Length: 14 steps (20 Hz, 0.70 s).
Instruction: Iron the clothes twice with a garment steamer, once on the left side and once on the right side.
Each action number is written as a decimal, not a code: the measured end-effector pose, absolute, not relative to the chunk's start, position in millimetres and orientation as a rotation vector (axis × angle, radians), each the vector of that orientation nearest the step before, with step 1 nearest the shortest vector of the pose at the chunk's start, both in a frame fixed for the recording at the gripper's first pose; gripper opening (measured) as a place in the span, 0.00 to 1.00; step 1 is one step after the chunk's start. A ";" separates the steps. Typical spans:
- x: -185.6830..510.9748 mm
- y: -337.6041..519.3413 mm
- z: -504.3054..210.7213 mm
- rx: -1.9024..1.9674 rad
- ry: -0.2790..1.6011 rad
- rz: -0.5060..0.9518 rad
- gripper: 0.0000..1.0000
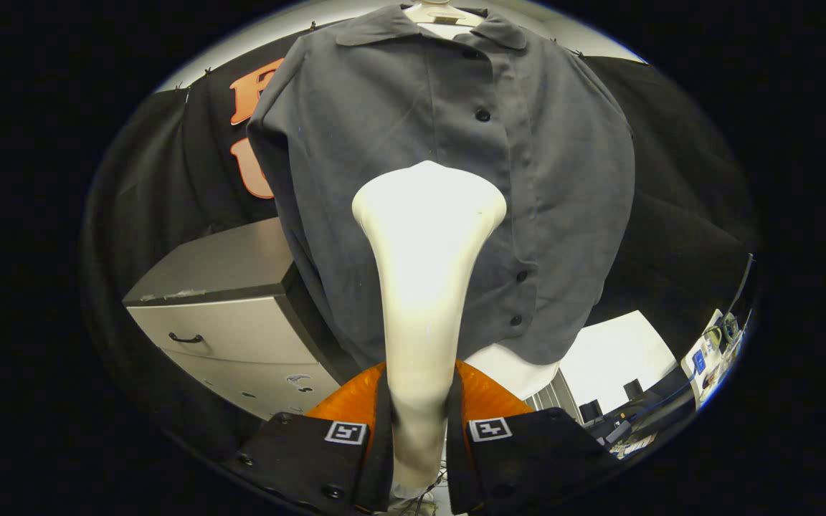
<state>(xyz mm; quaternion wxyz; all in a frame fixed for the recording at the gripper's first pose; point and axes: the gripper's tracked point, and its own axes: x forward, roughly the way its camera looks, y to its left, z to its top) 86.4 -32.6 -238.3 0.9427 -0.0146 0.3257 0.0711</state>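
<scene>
Black cloth (162,193) walls the booth behind everything in the gripper view, and a grey drawer cabinet (234,315) stands beyond the fingers on their left, its top bare and its drawers pushed in, so their contents are hidden. On the right, lower down, lies a white tabletop (617,351) with small devices and cables near its far edge, too small to make out.

A dark grey button-front shirt (384,129) hangs on a hanger (442,14) straight ahead of the gripper (419,437), collar up and hem down, with its row of buttons running down just right of centre.

Both fingers press on the narrow neck of the cream garment steamer (424,287), one on each side, with only the neck's width between them. Its long axis runs straight forward along the fingers, widening into a flared head that points at the shirt front, just left of the button line. Whether the head touches the cloth cannot be told. An orange part (488,401) of the gripper shows just behind the finger blocks.
</scene>
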 end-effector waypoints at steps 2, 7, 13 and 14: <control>91.2 -36.9 -217.2 -0.028 0.638 0.139 0.38; 100.8 -52.4 -177.0 -0.037 0.605 0.112 0.38; 123.1 -70.5 -121.1 -0.046 0.518 0.098 0.38; 126.9 -74.5 -111.9 -0.048 0.505 0.093 0.38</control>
